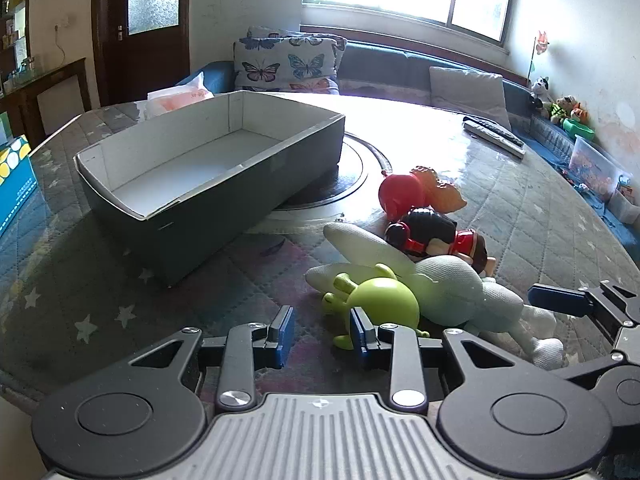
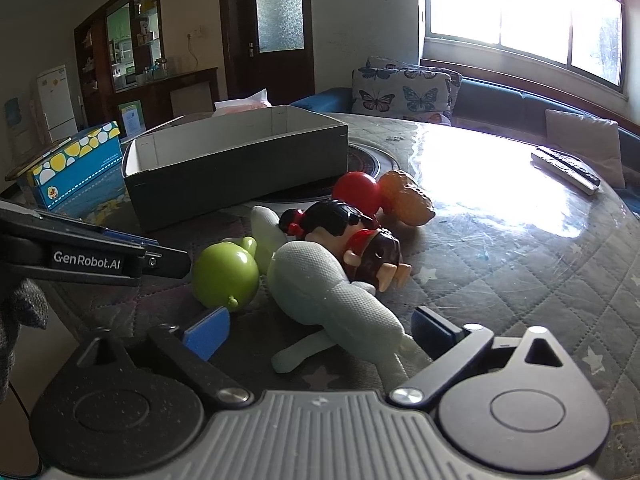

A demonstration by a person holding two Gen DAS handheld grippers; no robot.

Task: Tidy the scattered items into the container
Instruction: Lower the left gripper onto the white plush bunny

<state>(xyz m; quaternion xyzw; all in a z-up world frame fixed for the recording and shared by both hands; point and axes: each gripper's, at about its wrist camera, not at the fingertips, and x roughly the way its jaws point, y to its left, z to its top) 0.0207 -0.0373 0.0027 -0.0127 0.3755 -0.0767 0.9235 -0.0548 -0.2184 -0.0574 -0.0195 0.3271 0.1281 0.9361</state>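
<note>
Toys clustered at 4 o'clock of the empty box (image 1: 208, 168); your left gripper (image 1: 322, 334) half-open, nothing gripped, beside green toy (image 1: 380, 304); right gripper (image 2: 320, 330) wide, straddling plush (image 2: 340, 296), pads clear.

The table (image 1: 520, 216) is viewed from low and close by both wrist cameras, each aimed obliquely downward past its own fingers toward the window (image 2: 520, 12). The box (image 1: 208, 168) is seen front-left in the left view and further left in the right view. The toy pile (image 2: 320, 248) beside the box is shared.
</note>
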